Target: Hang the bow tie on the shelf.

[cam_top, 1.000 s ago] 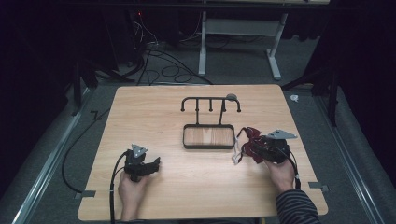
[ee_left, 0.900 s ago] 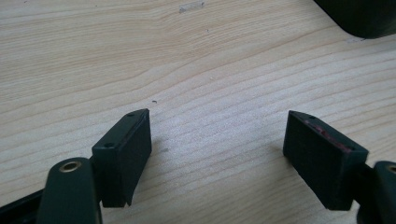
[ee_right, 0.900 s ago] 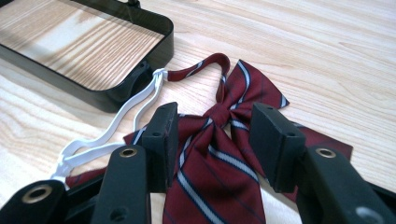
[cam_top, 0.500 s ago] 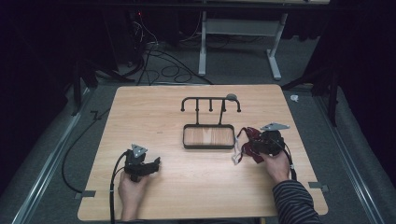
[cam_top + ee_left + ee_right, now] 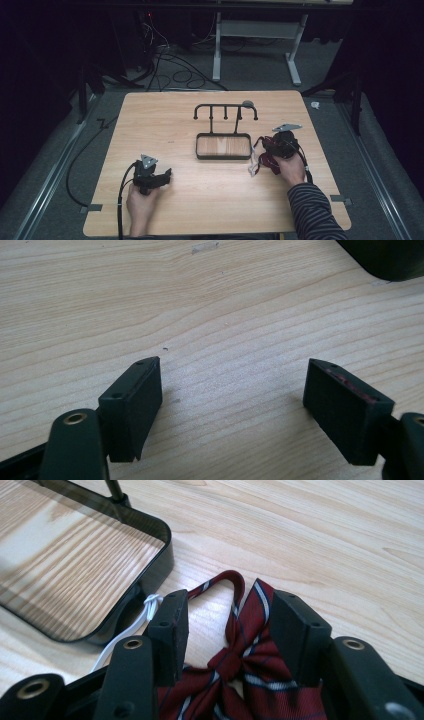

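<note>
A dark red striped bow tie [image 5: 266,161] with a white elastic cord [image 5: 252,166] lies on the wooden table just right of a black rack. My right gripper [image 5: 272,148] is down over it. In the right gripper view the bow tie [image 5: 250,680] sits between the jaws, which stand half closed on either side of the knot. Bare table shows between the left jaw and the cloth, so this right gripper [image 5: 231,602] is open. The white cord [image 5: 145,611] runs out past the left jaw. My left gripper [image 5: 166,176] rests at the front left, and the left gripper [image 5: 235,367] is wide open over bare wood.
The black rack has a wood-bottomed tray [image 5: 223,157] and a bar of hooks [image 5: 225,106] behind it, at the table's middle. The tray's rim [image 5: 161,560] is close to my right gripper's left jaw. A dark rounded edge [image 5: 385,260] shows far ahead of the left gripper.
My right gripper has moved a little away from the person and settled lower over the bow tie. The left gripper has stayed put.
</note>
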Demonstrator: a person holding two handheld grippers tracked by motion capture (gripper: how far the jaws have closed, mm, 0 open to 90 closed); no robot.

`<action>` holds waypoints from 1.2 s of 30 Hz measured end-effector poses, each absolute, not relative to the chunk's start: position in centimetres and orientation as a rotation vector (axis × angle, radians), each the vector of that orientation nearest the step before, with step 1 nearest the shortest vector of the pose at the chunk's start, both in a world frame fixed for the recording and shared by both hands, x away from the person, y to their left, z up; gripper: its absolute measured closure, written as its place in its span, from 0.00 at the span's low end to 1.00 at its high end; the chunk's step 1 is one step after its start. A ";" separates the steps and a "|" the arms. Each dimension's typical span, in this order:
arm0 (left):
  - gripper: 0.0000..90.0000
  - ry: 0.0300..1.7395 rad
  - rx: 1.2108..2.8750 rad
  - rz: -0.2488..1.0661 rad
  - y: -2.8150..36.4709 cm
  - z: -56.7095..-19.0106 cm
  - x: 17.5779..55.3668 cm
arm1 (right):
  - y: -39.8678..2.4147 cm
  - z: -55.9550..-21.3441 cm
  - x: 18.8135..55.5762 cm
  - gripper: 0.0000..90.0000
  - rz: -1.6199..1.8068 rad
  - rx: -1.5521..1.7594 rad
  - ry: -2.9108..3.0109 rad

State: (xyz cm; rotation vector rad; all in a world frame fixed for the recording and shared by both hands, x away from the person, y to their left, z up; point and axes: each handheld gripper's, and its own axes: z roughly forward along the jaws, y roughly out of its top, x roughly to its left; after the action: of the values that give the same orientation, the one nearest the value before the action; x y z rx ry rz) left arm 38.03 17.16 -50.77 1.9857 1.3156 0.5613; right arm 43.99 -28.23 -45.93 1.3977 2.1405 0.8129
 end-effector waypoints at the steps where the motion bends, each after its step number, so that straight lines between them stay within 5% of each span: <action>1: 0.27 1.316 1.985 0.561 17.2 -50.8 38.0 | -28.2 -46.0 44.2 0.58 0.809 1.399 2.142; 25: 0.27 1.316 1.987 0.560 17.2 -50.8 38.0 | -28.2 -48.5 46.7 0.65 0.703 1.525 2.171; 32: 0.27 1.316 1.986 0.560 17.2 -50.8 38.0 | -27.5 -48.5 46.5 0.90 0.698 1.473 2.195; 36: 0.27 1.316 1.986 0.560 17.2 -50.8 38.0 | -27.4 -48.5 46.5 0.95 0.690 1.467 2.197</action>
State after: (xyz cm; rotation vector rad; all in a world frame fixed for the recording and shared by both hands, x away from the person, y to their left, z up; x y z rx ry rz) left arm 38.02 17.16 -50.76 1.9864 1.3162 0.5601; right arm 46.49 -27.37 -48.50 1.4667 2.1967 0.6896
